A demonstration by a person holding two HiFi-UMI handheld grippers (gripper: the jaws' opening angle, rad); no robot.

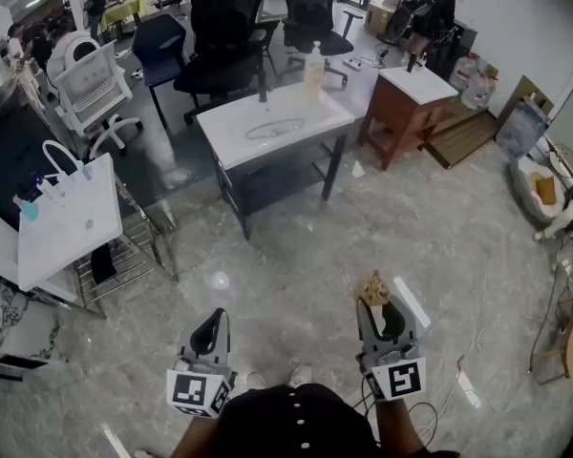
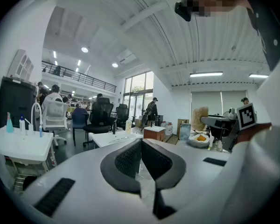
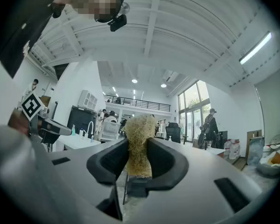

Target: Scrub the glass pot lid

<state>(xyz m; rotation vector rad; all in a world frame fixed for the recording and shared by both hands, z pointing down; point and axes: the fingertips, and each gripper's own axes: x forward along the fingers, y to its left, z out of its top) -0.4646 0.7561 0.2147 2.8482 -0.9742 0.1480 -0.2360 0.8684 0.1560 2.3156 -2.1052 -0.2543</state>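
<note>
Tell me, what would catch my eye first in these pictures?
Probably the tan, straw-like scrubber clamped in the right gripper, low at the head view's right. Beside it the left gripper is shut on nothing, and farther ahead stands a white sink table with a soap bottle.

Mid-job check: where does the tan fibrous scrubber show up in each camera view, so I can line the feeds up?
Head view: the scrubber is lower right of centre, poking from the right gripper.
Left gripper view: small, right of centre at mid height.
Right gripper view: dead centre, clamped between the jaws.
Shared landmark: the white sink counter with a blue bottle, left in every view.
</note>
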